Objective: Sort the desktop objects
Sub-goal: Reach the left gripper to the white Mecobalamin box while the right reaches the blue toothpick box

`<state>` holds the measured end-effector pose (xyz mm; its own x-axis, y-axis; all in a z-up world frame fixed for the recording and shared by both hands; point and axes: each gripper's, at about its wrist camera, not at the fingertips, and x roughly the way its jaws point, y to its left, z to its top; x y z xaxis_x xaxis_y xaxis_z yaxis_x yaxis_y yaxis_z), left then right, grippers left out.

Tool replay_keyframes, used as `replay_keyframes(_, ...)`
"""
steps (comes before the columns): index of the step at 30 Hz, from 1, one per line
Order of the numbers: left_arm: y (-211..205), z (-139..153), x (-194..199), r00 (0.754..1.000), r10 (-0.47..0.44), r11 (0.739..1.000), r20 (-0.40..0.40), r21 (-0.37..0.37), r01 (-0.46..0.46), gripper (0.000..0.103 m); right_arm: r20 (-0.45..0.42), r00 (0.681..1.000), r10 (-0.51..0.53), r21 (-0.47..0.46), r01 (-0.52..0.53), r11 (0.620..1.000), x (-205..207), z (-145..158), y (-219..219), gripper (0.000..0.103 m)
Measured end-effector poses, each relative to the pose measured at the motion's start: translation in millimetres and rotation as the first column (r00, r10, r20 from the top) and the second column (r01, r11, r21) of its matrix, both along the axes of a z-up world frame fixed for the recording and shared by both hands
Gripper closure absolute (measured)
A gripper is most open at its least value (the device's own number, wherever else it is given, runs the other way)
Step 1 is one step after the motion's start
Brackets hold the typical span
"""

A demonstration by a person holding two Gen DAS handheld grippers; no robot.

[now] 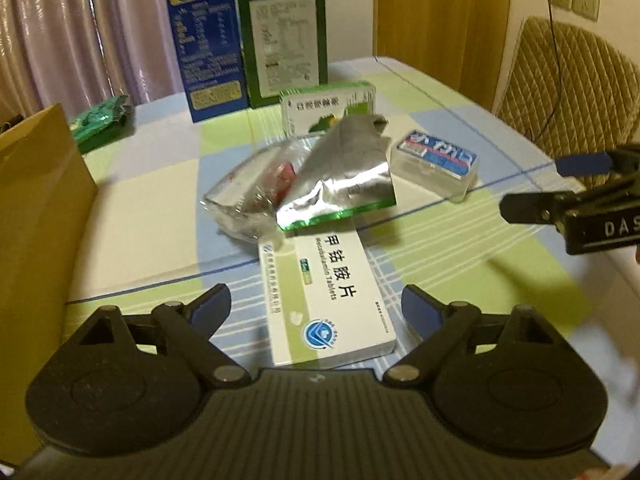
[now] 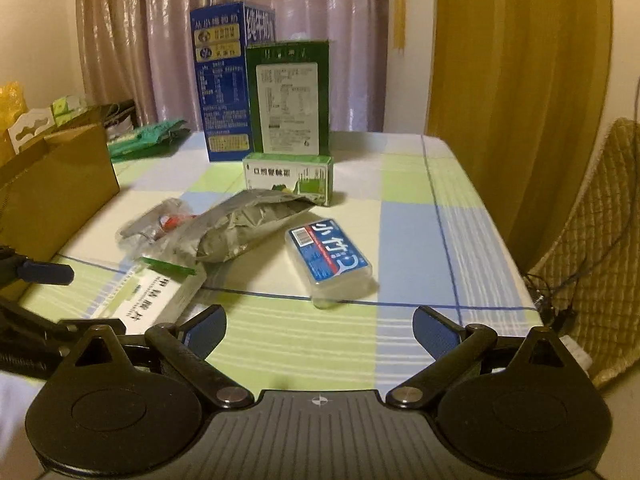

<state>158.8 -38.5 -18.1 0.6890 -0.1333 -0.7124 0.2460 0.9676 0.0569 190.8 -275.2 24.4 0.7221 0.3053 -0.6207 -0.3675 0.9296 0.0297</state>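
A white and green tablet box [image 1: 325, 298] lies flat on the checked tablecloth, between the open fingers of my left gripper [image 1: 316, 308]; it also shows in the right wrist view [image 2: 152, 300]. Behind it lie a silver foil bag [image 1: 344, 172] and a clear crumpled packet [image 1: 248, 192]. A clear case with a blue label [image 2: 329, 258] lies in front of my right gripper [image 2: 320, 330], which is open and empty above the cloth. A small green and white box [image 2: 288, 178] stands behind the foil bag.
A tall blue carton [image 2: 224, 88] and a dark green box [image 2: 288, 100] stand at the back. A brown cardboard box [image 2: 52, 192] stands at the left, a green packet [image 2: 148, 136] behind it. A quilted chair [image 2: 592, 248] is at the table's right edge.
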Motion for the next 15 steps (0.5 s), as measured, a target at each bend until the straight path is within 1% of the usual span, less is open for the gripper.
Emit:
replay_keyframes(2,-4,-5,3,1.000,-0.007,1.000,-0.004,0.013,0.007,0.016,-0.010,1.000,0.020,-0.014,-0.020,1.000,9,-6,0,0.006)
replay_keyframes(5,-6,-10,8,1.000,-0.010,1.000,-0.013,0.017,0.010,0.023,-0.018,0.999,0.040,-0.032,-0.041,0.999,19,-13,2,0.006)
replay_keyframes(7,-6,-12,11,1.000,-0.006,1.000,-0.016,0.028,0.006,0.025,-0.015,0.999,0.052,-0.037,-0.052,0.998,26,-16,3,0.006)
replay_keyframes(9,-6,-15,13,1.000,-0.006,0.999,-0.020,0.032,0.006,0.031,-0.006,0.998,0.064,-0.043,-0.064,0.997,34,-18,5,0.006)
replay_keyframes(12,-6,-16,14,1.000,0.004,0.999,-0.018,0.041,-0.004,0.033,0.007,0.997,0.074,-0.055,-0.074,0.996,45,-23,7,0.006)
replay_keyframes(15,-2,-15,16,1.000,0.023,1.000,-0.020,0.021,-0.023,0.035,0.014,0.996,0.087,-0.075,-0.086,0.993,55,-29,11,0.006)
